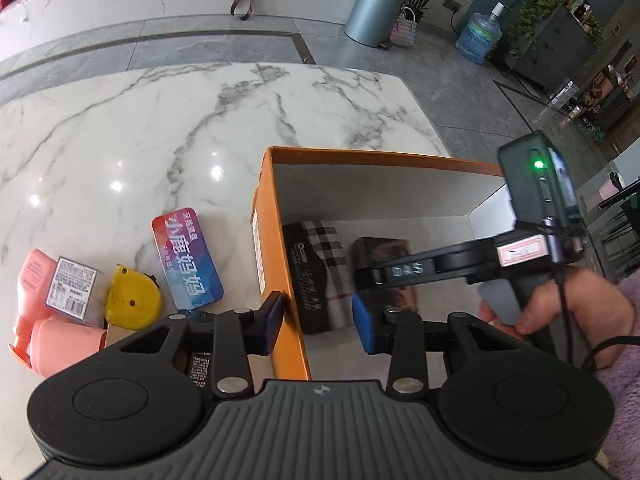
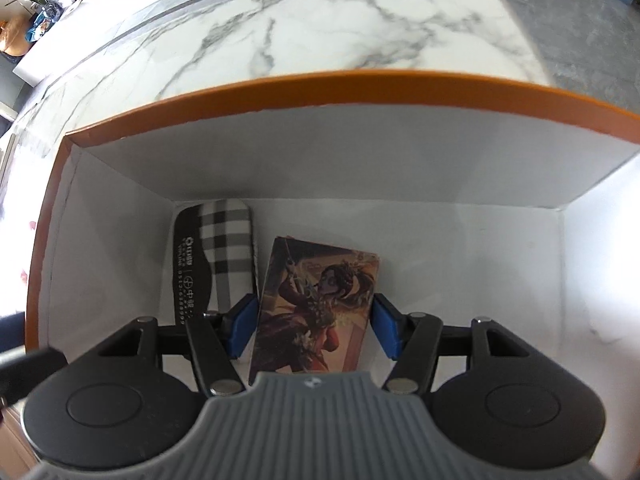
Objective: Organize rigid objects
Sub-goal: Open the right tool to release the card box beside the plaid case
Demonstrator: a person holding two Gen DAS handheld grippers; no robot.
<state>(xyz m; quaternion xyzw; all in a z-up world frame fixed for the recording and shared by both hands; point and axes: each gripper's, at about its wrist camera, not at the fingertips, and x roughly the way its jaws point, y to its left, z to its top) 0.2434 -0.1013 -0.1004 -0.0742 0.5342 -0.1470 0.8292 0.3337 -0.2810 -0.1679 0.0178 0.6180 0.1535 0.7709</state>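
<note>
Left wrist view: the left gripper [image 1: 318, 322] is hanging with its fingers spread wide and gripping nothing, straddling the near-left wall of the orange box [image 1: 276, 240]; its left pad [image 1: 272, 322] is sitting outside that wall and its right pad [image 1: 366, 326] inside. Ahead of it, on the box floor, a plaid case [image 1: 316, 264] is lying, and to its right a dark card box [image 1: 382, 256] is showing under the right gripper [image 1: 396, 270], which is reaching in from the right in a hand [image 1: 560, 304]. To the left of the tool, on the marble table [image 1: 160, 128], a colourful tin [image 1: 186, 262], a yellow tape measure [image 1: 134, 300], a labelled box [image 1: 72, 286] and pink bottles [image 1: 44, 320] are lying close together.

Right wrist view: the right gripper [image 2: 314, 326] is sitting inside the box [image 2: 320, 88], its blue pads [image 2: 244, 328] opened on either side of the picture card box [image 2: 316, 308]; the left pad is touching or nearly touching it, and the right one is standing just clear. The plaid case [image 2: 216, 256] is lying just left of the card box, ahead of the left finger.
</note>
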